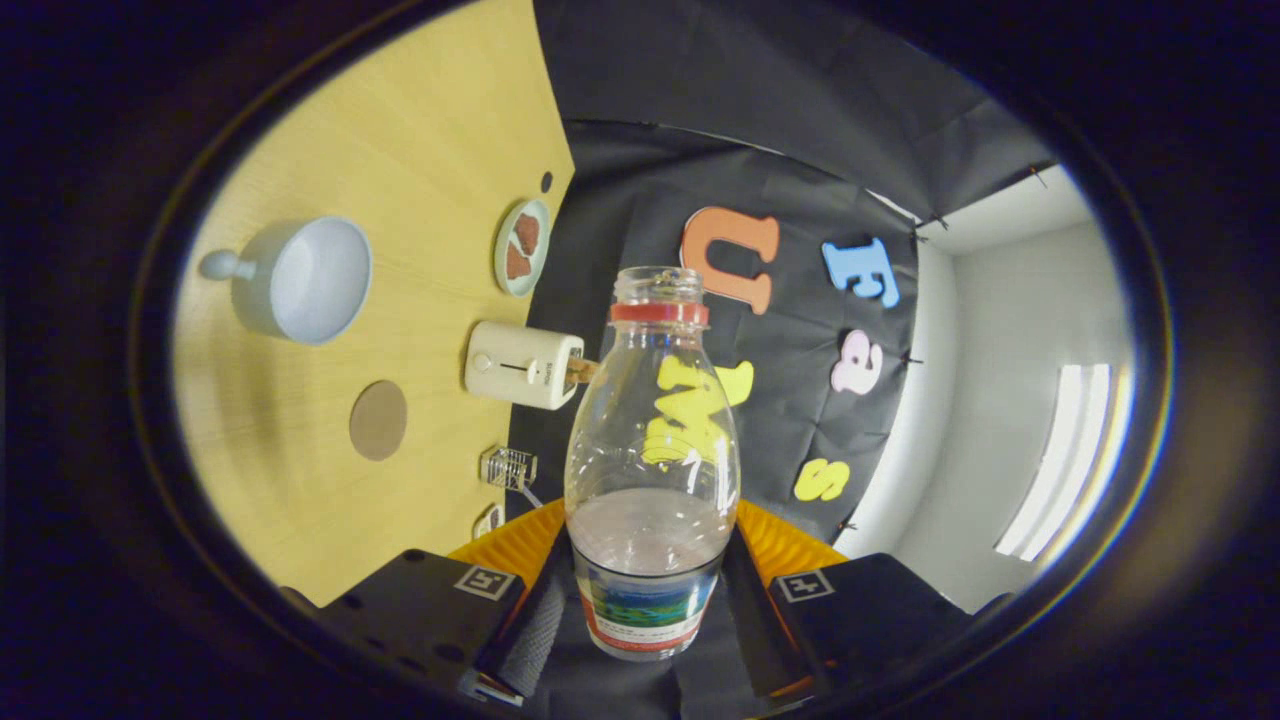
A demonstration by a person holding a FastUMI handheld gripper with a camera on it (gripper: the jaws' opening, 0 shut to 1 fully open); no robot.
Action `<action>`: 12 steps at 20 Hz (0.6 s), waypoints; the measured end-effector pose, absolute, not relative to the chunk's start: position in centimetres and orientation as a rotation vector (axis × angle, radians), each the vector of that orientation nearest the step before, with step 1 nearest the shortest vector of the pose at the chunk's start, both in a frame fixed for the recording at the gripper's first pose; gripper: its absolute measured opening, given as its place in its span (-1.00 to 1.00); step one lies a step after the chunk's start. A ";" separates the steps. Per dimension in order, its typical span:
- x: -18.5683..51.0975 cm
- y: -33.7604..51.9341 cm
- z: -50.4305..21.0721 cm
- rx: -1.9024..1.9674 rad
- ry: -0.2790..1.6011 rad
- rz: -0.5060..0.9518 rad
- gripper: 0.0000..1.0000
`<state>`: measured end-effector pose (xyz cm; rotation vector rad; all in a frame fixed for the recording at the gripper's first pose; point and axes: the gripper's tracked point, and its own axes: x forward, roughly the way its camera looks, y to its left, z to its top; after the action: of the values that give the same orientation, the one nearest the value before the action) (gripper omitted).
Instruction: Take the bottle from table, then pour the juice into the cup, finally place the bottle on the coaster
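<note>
Both fingers (535, 625) clamp bottle (652, 450); its base hidden btwn them.

a recording booth: black cloth wall (640, 90) behind a wooden table (420, 130).

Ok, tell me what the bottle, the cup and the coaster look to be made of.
Bottle, gripped between the fingers: clear glossy plastic by the look; the wall shows through it and highlights streak its side.
Cup: probably glazed ceramic, pale and smooth with a soft sheen.
Coaster: flat matte brown disc, perhaps cork or wood; hard to tell.
</note>
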<state>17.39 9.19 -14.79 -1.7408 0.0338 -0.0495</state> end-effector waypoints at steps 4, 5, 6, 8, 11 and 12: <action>17.0 9.1 -12.7 -1.523 -0.012 -0.088 0.60; 17.0 9.0 -12.3 -1.442 -0.019 -0.106 0.60; 17.4 9.0 -12.5 -1.348 -0.008 -0.097 0.60; 17.7 8.9 -12.3 -1.204 -0.003 -0.080 0.60; 17.5 8.1 -10.9 -1.044 -0.025 -0.108 0.60; 17.4 8.2 -10.6 -0.998 -0.040 -0.111 0.60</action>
<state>17.44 8.16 -10.60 -0.9985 -0.0397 -0.1110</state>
